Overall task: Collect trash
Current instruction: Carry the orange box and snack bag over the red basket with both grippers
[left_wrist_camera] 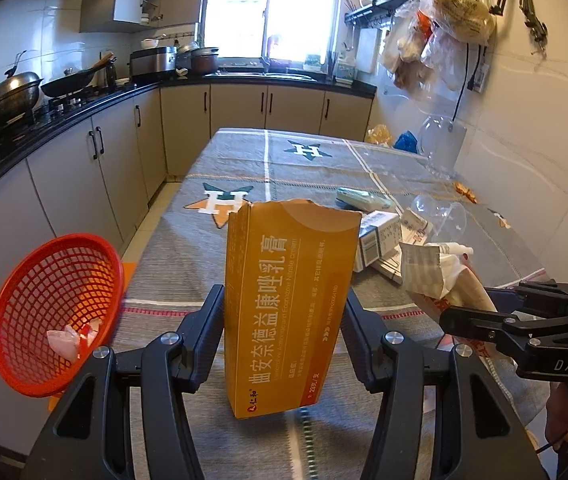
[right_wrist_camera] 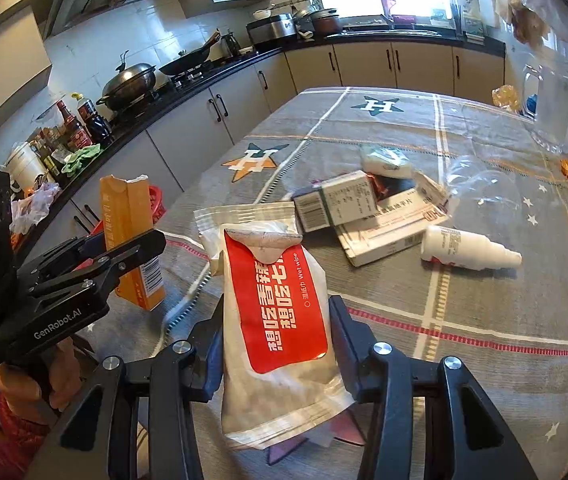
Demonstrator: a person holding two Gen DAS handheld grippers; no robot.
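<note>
Left gripper [left_wrist_camera: 284, 312] is clamped on an orange medicine carton [left_wrist_camera: 289, 304], which is held upright between its fingers, torn top edge uppermost. To the left of this gripper a red mesh basket [left_wrist_camera: 58, 312] is seen tilted at the edge of the table [left_wrist_camera: 244, 160], with a crumpled scrap of wrapper [left_wrist_camera: 72, 338] lying inside it. Ahead and to the right of the carton, on the grey patterned cloth, a small heap of trash is spread: a white medicine box [right_wrist_camera: 333, 204] resting on a flat white carton [right_wrist_camera: 383, 236], a pale green-and-white packet [right_wrist_camera: 385, 162] just beyond them, and a crumpled clear plastic piece [right_wrist_camera: 479, 184] further right. A white spray bottle [right_wrist_camera: 467, 248] is laid on its side just beside the flat carton, nozzle pointing right.

Right gripper [right_wrist_camera: 278, 328] is closed around a red and white wet wipe packet [right_wrist_camera: 280, 320], which is gripped at its sides with the torn flap standing above the fingers. In the right wrist view the left gripper and its orange carton are seen to the left of the packet, apart from it.
</note>
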